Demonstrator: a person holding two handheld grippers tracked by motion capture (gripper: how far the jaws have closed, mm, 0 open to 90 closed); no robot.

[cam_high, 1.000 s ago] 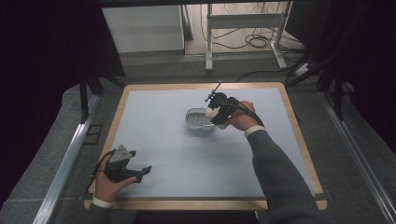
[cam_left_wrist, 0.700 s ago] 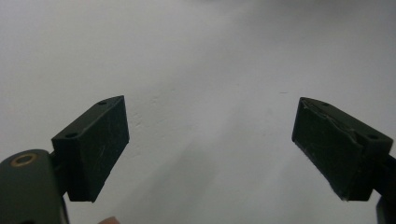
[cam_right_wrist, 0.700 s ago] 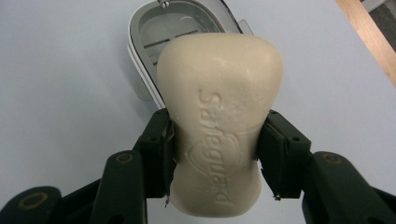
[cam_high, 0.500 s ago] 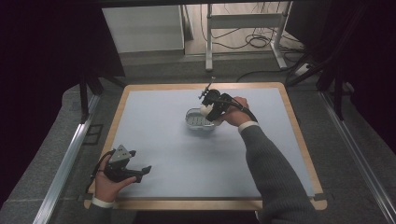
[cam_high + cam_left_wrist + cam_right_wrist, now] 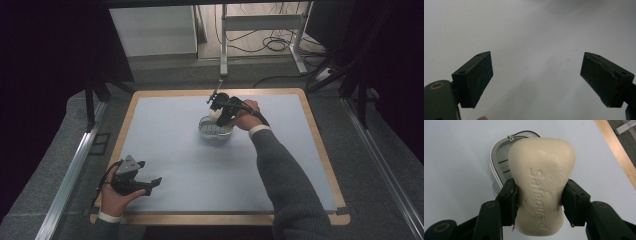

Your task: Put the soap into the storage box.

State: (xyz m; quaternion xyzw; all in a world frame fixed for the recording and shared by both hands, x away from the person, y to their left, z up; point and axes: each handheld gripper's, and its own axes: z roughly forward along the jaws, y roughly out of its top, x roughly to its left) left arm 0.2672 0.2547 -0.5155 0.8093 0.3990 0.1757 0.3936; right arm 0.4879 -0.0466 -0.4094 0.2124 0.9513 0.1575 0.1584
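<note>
Fingers (image 5: 510,195) of the right gripper (image 5: 539,202) press on both narrow sides of a cream soap bar (image 5: 541,182), which stands lengthwise between them with its embossed "Safeguard" lettering facing the camera. Beyond the bar, a white soap dish (image 5: 499,167) with a grey slotted inside rests on the pale tabletop (image 5: 456,157); the bar overlaps the dish's right part in the right gripper view, and whether they touch cannot be told. In the high view the right gripper (image 5: 220,112) is at the far middle of the tabletop (image 5: 165,135), with the soap (image 5: 214,114) just over the dish (image 5: 214,129).

The left gripper (image 5: 150,184) sits at the near left corner, held low in the person's left hand (image 5: 114,195), well apart from the dish. Its fingers (image 5: 475,77) are spread wide with nothing between them, bare tabletop (image 5: 536,37) beyond.
</note>
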